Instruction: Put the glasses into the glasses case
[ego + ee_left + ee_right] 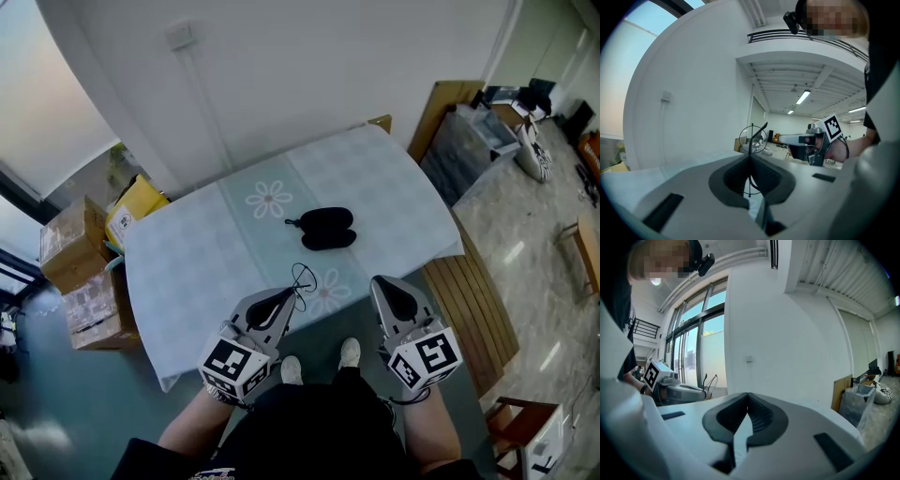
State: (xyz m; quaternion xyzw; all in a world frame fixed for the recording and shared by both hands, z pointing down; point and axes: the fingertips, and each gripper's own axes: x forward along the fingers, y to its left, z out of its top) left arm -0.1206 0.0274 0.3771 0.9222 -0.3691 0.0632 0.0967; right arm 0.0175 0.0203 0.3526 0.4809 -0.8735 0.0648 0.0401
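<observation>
Glasses (302, 279): thin wire frame, pinched in the closed jaws of the left gripper (289, 296), held over the near edge of the table (187, 253). Case (325, 228): black, apparently lying open in two halves, mid-table, apart from both grippers. Right gripper (384, 284): jaws together, nothing between them. Step in hand: carry, glasses not yet cased. Next move, by judgement: forward reach, then careful lowering into an open half, right gripper free to steady the case. Room: cloth bare around case; table edges well off.
</observation>
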